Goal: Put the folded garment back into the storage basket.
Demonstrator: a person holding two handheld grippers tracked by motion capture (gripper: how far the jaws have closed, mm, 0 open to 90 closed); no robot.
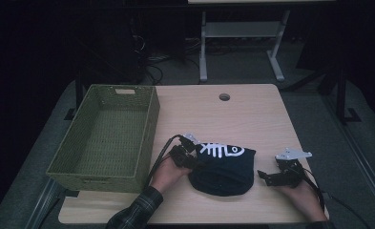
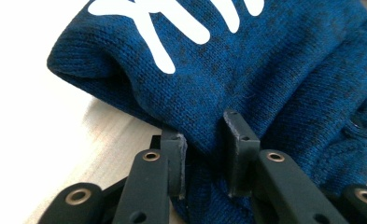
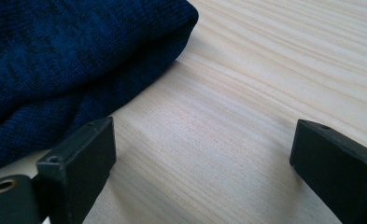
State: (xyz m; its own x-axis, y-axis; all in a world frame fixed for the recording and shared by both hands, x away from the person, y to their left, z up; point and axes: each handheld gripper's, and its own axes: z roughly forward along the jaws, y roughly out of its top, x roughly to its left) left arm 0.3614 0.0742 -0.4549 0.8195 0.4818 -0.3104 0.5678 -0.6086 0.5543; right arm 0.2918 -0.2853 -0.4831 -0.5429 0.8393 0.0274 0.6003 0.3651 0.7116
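Note:
A dark blue knit hat [image 1: 223, 169] with a white fish-bone print lies flat on the wooden table [image 1: 242, 119], near its front edge. My left gripper [image 1: 194, 160] sits at the hat's left edge. In the left gripper view its jaws [image 2: 203, 135] pinch a fold of the hat's knit [image 2: 265, 70] between the pads. My right gripper [image 1: 262, 176] rests low on the table just right of the hat, held in a hand. In the right gripper view its jaws [image 3: 207, 140] stand wide apart over bare wood, with the hat's edge [image 3: 55, 60] beside the left finger.
A green woven basket [image 1: 152, 119], with nothing in it, stands on the left part of the table, close to my left forearm. A cable hole [image 1: 224, 97] marks the table's far middle. A desk frame and cables stand on the floor beyond.

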